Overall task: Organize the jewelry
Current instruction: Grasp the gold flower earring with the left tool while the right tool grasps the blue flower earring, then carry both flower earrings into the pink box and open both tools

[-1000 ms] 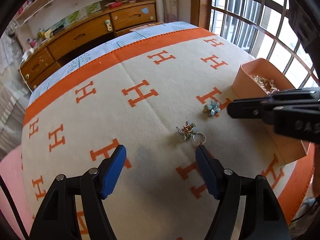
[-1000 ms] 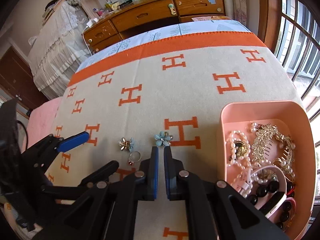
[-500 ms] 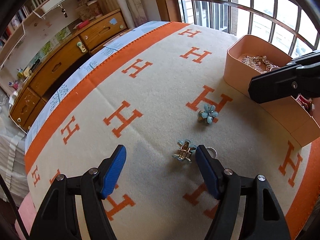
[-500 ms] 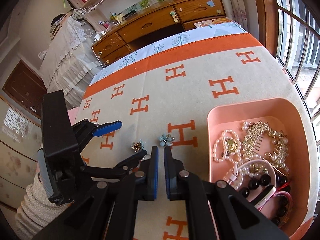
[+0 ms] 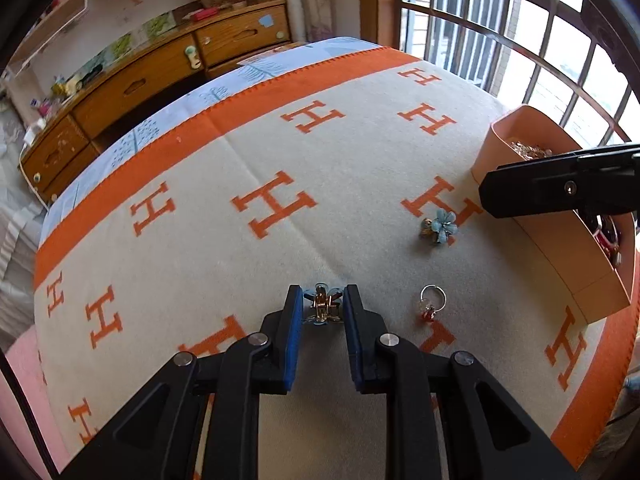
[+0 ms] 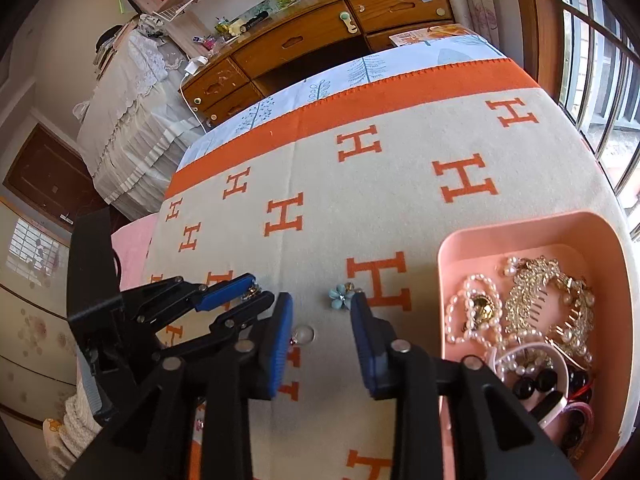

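Observation:
My left gripper [image 5: 323,300] is shut on a small gold and blue hair claw [image 5: 324,306] resting on the cream and orange blanket [image 5: 240,280]. A silver ring with a red stone [image 5: 431,302] lies just right of it. A blue flower clip [image 5: 440,227] lies farther on, near the pink jewelry box [image 5: 560,248]. My right gripper [image 6: 320,304] is open above the blanket, its fingertips just short of the blue flower clip [image 6: 340,295]. The ring [image 6: 302,335] shows beside its left finger. The pink box [image 6: 452,248] holds pearl strands, a gold comb and dark beads.
The blanket covers a table with a window grille [image 5: 520,40] to the right and a wooden dresser [image 6: 320,40] beyond the far edge. A white covered bed [image 6: 132,120] stands to the left. My left gripper also shows in the right wrist view [image 6: 248,288].
My left gripper has closed on the hair claw, which lay between its open fingers before. My right gripper has opened from shut and hovers by the flower clip.

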Available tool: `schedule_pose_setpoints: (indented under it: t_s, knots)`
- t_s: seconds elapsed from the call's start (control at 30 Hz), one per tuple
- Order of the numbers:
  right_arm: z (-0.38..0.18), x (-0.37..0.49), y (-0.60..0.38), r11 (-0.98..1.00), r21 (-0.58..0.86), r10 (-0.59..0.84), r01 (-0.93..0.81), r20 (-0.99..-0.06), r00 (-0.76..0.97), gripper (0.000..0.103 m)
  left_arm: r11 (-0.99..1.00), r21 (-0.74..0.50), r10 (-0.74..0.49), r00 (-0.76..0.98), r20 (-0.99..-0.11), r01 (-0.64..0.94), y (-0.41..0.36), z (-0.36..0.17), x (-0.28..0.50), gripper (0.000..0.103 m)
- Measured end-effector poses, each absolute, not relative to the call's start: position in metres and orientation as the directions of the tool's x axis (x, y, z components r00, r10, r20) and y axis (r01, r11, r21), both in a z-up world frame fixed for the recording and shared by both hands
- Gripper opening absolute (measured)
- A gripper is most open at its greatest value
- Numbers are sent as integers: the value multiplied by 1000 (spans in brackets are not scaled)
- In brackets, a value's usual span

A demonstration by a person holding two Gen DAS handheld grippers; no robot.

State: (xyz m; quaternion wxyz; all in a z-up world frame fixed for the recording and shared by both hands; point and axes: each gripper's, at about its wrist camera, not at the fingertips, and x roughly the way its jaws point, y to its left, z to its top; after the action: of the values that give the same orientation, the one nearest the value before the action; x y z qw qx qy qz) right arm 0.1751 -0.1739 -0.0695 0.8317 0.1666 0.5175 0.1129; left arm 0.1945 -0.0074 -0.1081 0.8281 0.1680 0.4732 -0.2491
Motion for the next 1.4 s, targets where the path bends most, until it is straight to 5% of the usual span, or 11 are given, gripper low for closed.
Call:
schedule_pose_setpoints:
  t_s: [0.27, 0.7, 0.8, 1.07, 1.4]
  knots:
    - [-82, 195, -147, 965, 261, 237, 11, -892, 384, 34, 899, -62, -247, 384, -890, 433, 31, -107, 199, 18]
    - [-108, 201, -128, 999, 35, 30, 9, -934, 355, 34, 882, -104, -301, 379, -875, 461, 35, -100, 183, 18]
    - [-108, 197, -125, 1000, 3, 9, -16, -930, 368, 20, 881, -105, -304, 381, -873, 461, 36, -97, 180, 18]
    - [-81, 171, -139, 986, 160, 166, -48, -892, 420, 20, 872, -81, -306, 409, -860, 482, 28, -72, 163, 18]
    - [18, 91, -216, 951, 307, 263, -42, -728, 633, 20, 835, -98, -384, 445, -809, 542, -30, -5, 127, 18]
